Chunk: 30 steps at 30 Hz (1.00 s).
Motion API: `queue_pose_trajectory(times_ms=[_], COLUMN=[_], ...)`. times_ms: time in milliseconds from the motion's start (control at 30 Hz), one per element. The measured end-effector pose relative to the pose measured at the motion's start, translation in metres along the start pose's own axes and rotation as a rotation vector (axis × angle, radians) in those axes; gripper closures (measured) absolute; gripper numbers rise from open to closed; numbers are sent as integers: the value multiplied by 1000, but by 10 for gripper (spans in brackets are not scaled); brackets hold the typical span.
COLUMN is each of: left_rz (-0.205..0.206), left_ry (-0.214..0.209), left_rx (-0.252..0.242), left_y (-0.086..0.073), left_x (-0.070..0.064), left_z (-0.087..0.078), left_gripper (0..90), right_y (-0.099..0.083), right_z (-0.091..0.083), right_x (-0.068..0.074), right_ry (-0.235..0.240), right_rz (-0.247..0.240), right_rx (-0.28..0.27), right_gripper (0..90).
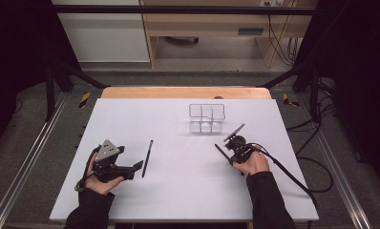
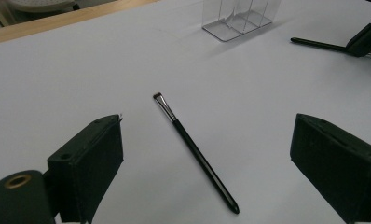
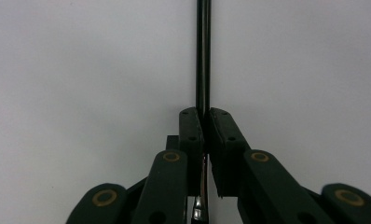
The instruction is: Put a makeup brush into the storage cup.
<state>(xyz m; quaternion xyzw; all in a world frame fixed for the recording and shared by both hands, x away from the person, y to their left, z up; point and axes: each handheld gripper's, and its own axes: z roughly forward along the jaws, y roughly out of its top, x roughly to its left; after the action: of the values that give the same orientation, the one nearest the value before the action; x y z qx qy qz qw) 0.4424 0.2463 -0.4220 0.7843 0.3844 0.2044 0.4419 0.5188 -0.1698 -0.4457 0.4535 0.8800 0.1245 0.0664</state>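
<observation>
right gripper (image 3: 205, 116) clamped on thin brush handle (image 3: 202, 56) | left gripper (image 2: 207, 154) wide open, second brush (image 2: 195, 151) lying between jaws | judged light, stiff, slippery; best gripped mid-handle

clear organizer (image 1: 206, 118) on white table (image 1: 131, 119).

We see the thin black handle (image 3: 202, 56) run off the top edge, its lower end hidden between the right gripper (image 3: 205, 116) jaws.
</observation>
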Motion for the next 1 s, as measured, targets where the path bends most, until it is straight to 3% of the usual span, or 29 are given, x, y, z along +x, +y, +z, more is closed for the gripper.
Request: queue_pose_trajectory(times_ms=[167,567,1000], left_rz=[5,30,91], left_ry=[-3,-16,-38], left_rx=[0,2,5], left_y=[1,4,11], left_x=[-1,-6,-17], left_z=[-1,0,2], left_gripper=[85,82,76], right_y=[-2,-3,0], right_z=[-8,-38,-56], right_x=[1,13,26], right_ry=[25,87,167], right_rz=[0,-59,-132], right_rx=[-26,-129,-211], right_gripper=[842,842,842])
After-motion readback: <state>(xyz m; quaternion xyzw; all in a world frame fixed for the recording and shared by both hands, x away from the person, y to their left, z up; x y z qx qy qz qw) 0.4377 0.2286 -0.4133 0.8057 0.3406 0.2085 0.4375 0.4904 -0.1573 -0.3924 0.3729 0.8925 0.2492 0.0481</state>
